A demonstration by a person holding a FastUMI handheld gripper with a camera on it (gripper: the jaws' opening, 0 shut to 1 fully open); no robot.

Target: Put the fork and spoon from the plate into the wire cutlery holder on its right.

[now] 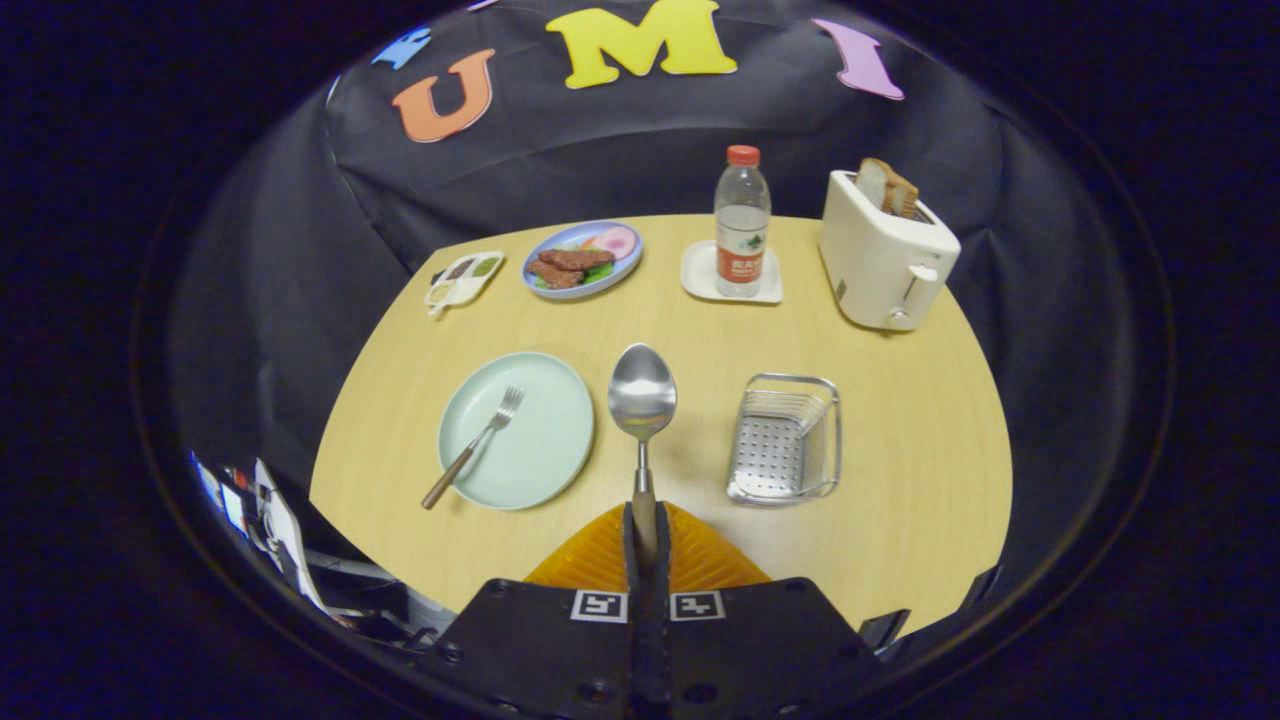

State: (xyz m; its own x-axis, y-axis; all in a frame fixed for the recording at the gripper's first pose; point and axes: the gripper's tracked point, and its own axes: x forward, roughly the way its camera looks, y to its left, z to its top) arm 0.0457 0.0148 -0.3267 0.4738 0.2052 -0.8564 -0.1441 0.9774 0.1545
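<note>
My gripper is shut on the wooden handle of the spoon, whose shiny bowl points forward, held above the table between the plate and the holder. The fork with a wooden handle lies on the pale green plate, left of my fingers, its handle sticking out over the plate's near-left rim. The wire cutlery holder, with a perforated metal floor, stands to the right of the spoon and has nothing in it.
At the back of the round wooden table stand a white toaster with bread in it, a water bottle on a white coaster, a blue plate of food and a small divided sauce dish.
</note>
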